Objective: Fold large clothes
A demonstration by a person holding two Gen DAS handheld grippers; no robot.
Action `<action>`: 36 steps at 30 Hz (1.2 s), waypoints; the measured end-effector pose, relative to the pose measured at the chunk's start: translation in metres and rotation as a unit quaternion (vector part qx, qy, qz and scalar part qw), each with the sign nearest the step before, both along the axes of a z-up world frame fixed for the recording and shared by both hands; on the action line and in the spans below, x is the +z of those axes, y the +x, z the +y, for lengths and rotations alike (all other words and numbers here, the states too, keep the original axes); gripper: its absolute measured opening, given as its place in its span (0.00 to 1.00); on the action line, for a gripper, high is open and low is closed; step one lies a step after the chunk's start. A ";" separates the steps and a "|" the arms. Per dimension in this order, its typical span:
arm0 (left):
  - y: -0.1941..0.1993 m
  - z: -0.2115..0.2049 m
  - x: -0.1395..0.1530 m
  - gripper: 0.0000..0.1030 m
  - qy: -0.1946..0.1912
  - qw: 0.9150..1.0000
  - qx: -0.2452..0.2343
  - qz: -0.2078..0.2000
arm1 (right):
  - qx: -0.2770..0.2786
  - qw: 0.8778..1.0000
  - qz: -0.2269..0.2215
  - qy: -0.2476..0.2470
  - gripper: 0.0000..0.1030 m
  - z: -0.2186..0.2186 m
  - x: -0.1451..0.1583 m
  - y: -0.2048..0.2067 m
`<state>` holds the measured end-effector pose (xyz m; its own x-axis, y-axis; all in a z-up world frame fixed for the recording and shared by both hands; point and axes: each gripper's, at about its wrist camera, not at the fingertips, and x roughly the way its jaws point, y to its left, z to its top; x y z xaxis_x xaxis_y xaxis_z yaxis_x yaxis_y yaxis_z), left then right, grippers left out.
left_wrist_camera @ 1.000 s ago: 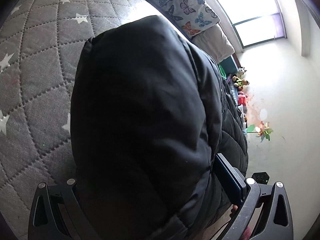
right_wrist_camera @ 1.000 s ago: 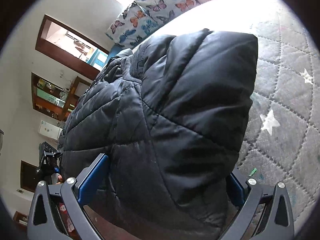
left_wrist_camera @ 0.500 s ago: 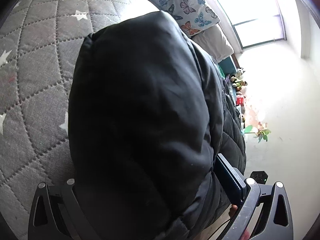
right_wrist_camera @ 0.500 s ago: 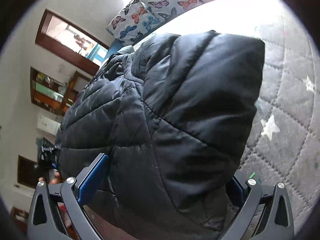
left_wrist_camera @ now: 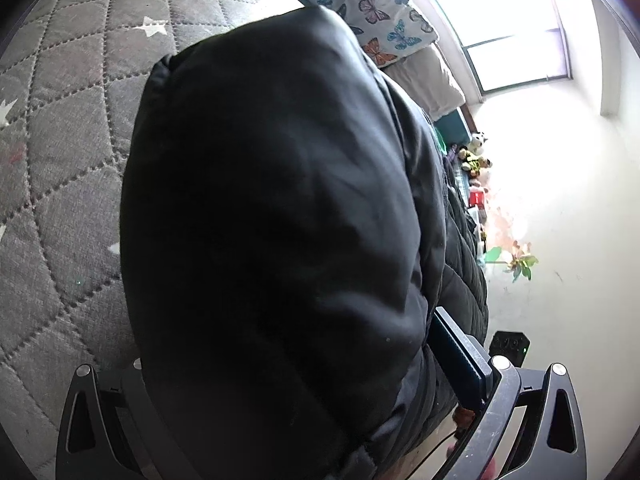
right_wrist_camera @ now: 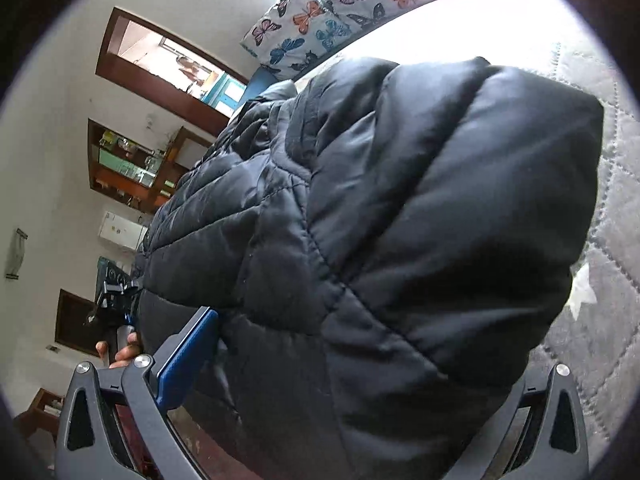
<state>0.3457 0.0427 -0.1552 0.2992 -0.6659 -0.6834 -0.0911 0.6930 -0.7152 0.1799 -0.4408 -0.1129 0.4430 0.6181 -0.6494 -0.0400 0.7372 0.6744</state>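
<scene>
A black quilted puffer jacket [left_wrist_camera: 280,220] fills most of the left wrist view and hangs over the grey star-patterned bed cover [left_wrist_camera: 68,128]. My left gripper [left_wrist_camera: 288,392] is shut on a thick fold of it; only the right blue pad [left_wrist_camera: 456,352] shows. The same jacket [right_wrist_camera: 380,240] fills the right wrist view. My right gripper [right_wrist_camera: 344,380] is shut on another thick fold, with its left blue pad [right_wrist_camera: 184,356] showing. The left gripper and the hand holding it [right_wrist_camera: 116,320] appear at the far left of the right wrist view.
Butterfly-print pillows [left_wrist_camera: 360,4] lie at the head of the bed, also in the right wrist view [right_wrist_camera: 340,12]. A bright window [left_wrist_camera: 512,20], soft toys [left_wrist_camera: 474,156] and a white wall stand to the right. A doorway and wooden shelves [right_wrist_camera: 132,164] lie to the left.
Both grippers have kept their hold on the jacket. The jacket has lifted and moved slightly toward the pillows, so less bed cover shows beyond it.
</scene>
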 end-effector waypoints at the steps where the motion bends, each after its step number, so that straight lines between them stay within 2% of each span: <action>1: 0.002 -0.001 -0.002 1.00 -0.003 1.000 -0.003 0.003 | 0.009 1.000 0.005 -0.003 1.00 0.000 0.000 0.000; 4: 0.007 -0.005 -0.007 1.00 -0.022 1.000 -0.012 0.008 | 0.034 0.999 0.018 -0.007 1.00 -0.003 -0.001 0.000; 11: 0.024 -0.036 -0.006 1.00 -0.002 1.000 -0.008 -0.012 | 0.037 0.999 0.007 -0.005 1.00 0.005 -0.002 0.012; 13: 0.025 -0.046 -0.002 1.00 0.012 1.000 0.002 -0.021 | 0.024 1.000 0.005 -0.008 1.00 0.006 0.000 0.012; 16: 0.023 -0.063 0.014 0.91 0.056 0.997 -0.004 -0.059 | 0.017 0.999 -0.004 -0.032 1.00 0.011 0.006 0.006; 18: 0.023 -0.074 0.022 0.87 0.076 0.994 -0.009 -0.084 | 0.016 0.999 -0.015 -0.043 0.89 0.012 0.013 0.001; 20: 0.028 -0.081 0.019 0.87 0.079 0.993 -0.006 -0.088 | 0.011 0.999 -0.024 -0.045 0.76 0.010 0.018 -0.004; 22: 0.035 -0.087 0.016 0.86 0.076 0.994 0.001 -0.083 | 0.005 0.999 -0.026 -0.042 0.75 0.010 0.017 -0.004; 24: 0.037 -0.098 0.022 0.81 0.092 0.991 0.002 -0.097 | -0.007 0.998 -0.033 -0.049 0.69 0.011 0.019 -0.006; 26: 0.037 -0.113 0.035 0.70 0.114 0.986 -0.009 -0.120 | -0.019 0.997 -0.048 -0.062 0.54 0.012 0.028 -0.012; 31: 0.046 -0.146 0.065 0.63 0.122 0.983 -0.017 -0.138 | -0.029 0.993 -0.074 -0.091 0.46 0.021 0.050 -0.023; 36: 0.057 -0.199 0.084 0.62 0.116 0.980 -0.042 -0.158 | -0.050 0.990 -0.090 -0.099 0.44 -0.001 0.066 -0.038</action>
